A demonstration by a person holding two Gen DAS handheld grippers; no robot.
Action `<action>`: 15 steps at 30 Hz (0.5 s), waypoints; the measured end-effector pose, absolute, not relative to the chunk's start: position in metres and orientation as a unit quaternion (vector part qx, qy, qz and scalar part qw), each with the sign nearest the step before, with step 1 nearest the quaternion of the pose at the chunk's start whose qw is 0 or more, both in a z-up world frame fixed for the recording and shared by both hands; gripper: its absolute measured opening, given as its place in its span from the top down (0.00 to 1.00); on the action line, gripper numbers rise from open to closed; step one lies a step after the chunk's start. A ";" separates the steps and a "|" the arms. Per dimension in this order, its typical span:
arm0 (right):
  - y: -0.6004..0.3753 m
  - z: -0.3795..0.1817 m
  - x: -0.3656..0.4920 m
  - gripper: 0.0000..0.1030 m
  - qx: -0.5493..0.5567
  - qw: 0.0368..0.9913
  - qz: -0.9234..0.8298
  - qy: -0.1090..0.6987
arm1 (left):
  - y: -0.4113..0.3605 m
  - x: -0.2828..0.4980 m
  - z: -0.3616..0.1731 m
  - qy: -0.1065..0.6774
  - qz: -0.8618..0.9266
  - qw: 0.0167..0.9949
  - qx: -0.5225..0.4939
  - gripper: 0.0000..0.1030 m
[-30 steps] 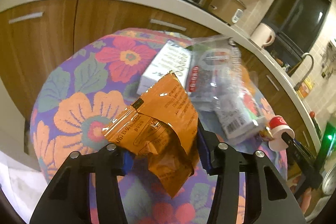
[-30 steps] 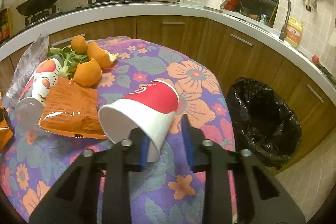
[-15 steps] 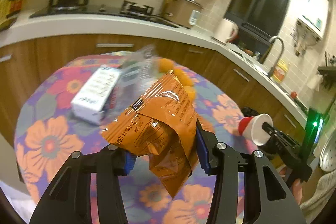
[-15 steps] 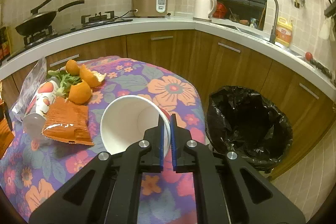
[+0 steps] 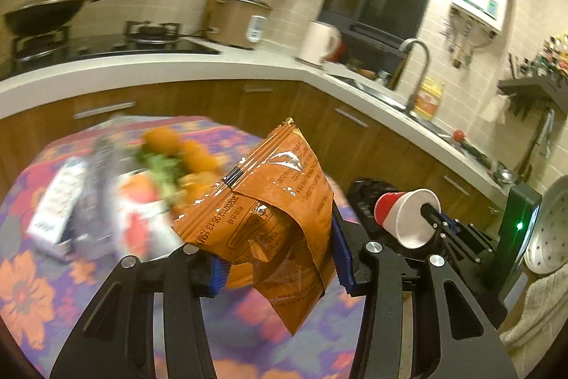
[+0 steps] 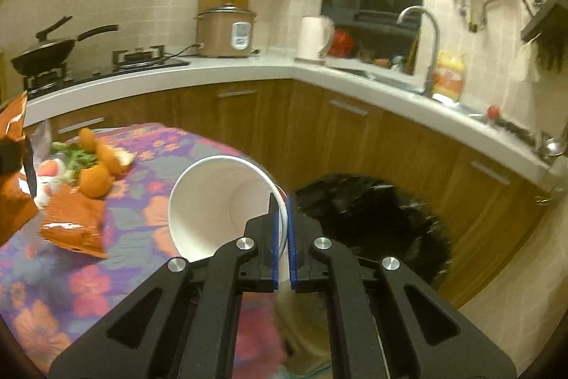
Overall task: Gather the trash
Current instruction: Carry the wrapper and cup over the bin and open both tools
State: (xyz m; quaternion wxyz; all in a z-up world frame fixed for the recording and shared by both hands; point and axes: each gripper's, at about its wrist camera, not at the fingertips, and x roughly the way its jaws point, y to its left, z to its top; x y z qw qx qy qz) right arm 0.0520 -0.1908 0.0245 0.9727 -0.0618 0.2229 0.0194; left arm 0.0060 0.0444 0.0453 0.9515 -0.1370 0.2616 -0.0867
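We see the left hand-held gripper (image 5: 277,258) clamped on a crumpled orange foil snack wrapper (image 5: 269,212), raised above the floral-clothed table (image 5: 46,301). The right hand-held gripper (image 6: 281,237) pinches the rim of a red-and-white paper cup (image 6: 216,205) beside the black-lined trash bin (image 6: 372,222).
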 end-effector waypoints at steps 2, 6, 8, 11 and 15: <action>-0.208 0.023 0.059 0.98 -0.063 0.973 0.000 0.223 | 0.025 0.023 0.047 0.264 -0.111 0.949 -0.131 0.56; -0.243 0.016 0.073 0.98 -0.065 0.972 -0.041 0.222 | -0.022 0.059 0.046 0.276 -0.156 0.941 -0.117 0.56; -0.260 0.012 0.079 0.98 -0.059 0.972 -0.046 0.224 | -0.054 0.082 0.041 0.296 -0.171 0.934 -0.102 0.56; -0.283 0.003 0.091 0.98 -0.060 0.969 -0.070 0.229 | -0.094 0.113 0.033 0.316 -0.194 0.925 -0.080 0.56; -0.306 -0.011 0.107 0.98 -0.044 0.963 -0.089 0.249 | -0.134 0.149 0.021 0.338 -0.211 0.915 -0.064 0.56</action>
